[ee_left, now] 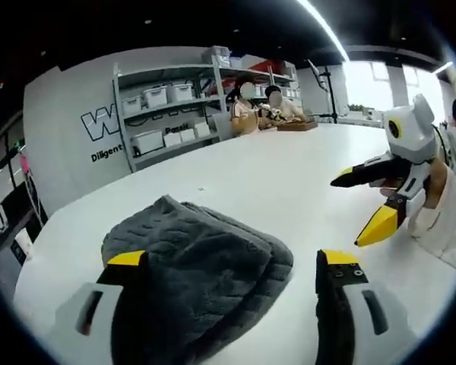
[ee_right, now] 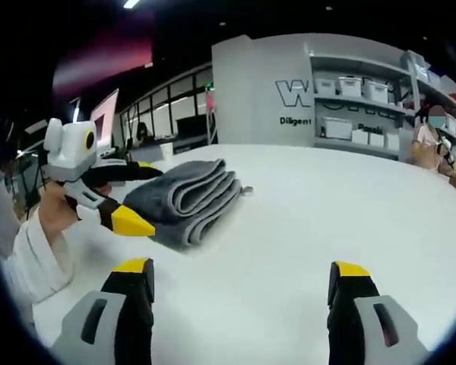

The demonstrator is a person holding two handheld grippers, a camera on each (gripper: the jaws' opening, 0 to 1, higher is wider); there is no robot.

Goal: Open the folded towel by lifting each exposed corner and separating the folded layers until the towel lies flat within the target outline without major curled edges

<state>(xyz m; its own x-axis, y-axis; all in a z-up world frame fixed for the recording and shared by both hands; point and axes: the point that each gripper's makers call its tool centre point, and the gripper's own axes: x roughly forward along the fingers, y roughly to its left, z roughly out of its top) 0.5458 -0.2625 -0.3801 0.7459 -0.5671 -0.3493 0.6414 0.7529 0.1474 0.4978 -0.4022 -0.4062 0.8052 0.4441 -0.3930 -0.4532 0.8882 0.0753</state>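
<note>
A dark grey towel [ee_left: 201, 266] lies folded in several layers on the white table [ee_left: 289, 171]. My left gripper [ee_left: 232, 262] is open, its yellow-tipped jaws standing either side of the towel's near part, just above it. My right gripper [ee_left: 351, 211] enters the left gripper view from the right, open and empty, off to the towel's side. In the right gripper view the towel [ee_right: 190, 194] shows its stacked folded edges, with the left gripper [ee_right: 157, 201] open at its left end. My right gripper [ee_right: 242, 270] is open over bare table [ee_right: 311, 213].
A grey shelf unit with white bins [ee_left: 167, 95] stands by the lettered wall beyond the table. Two people [ee_left: 262, 103] sit at the table's far end. A hand in a white sleeve [ee_right: 30, 243] holds the left gripper.
</note>
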